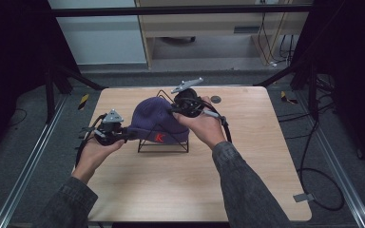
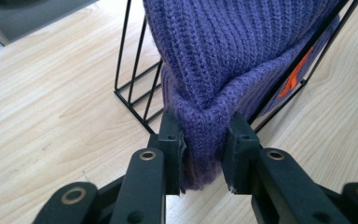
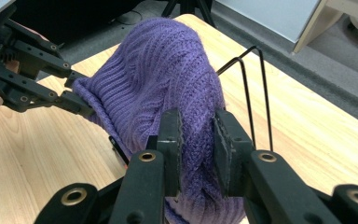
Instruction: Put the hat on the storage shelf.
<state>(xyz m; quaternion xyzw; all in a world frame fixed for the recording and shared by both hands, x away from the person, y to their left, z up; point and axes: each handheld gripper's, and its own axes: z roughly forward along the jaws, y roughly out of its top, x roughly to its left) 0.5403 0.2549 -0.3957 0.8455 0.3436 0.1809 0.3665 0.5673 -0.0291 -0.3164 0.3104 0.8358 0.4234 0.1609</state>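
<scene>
A purple knitted hat (image 1: 153,116) with an orange letter on its cuff is draped over a black wire stand (image 1: 164,142) in the middle of the table. My left gripper (image 1: 126,134) is shut on the hat's cuff at the left, the folded knit (image 2: 204,135) pinched between its pads. My right gripper (image 1: 175,110) is shut on the hat's far right side, a fold of knit (image 3: 196,140) squeezed between its jaws. In the right gripper view the left gripper (image 3: 81,105) holds the hat's (image 3: 158,70) other edge, and the stand's wires (image 3: 256,93) rise beside the hat.
The wooden table (image 1: 247,156) has bare surface in front of and to the right of the stand. A small dark round disc (image 1: 216,99) lies near the far edge. Cables trail from both grippers, and dark frame legs stand behind the table.
</scene>
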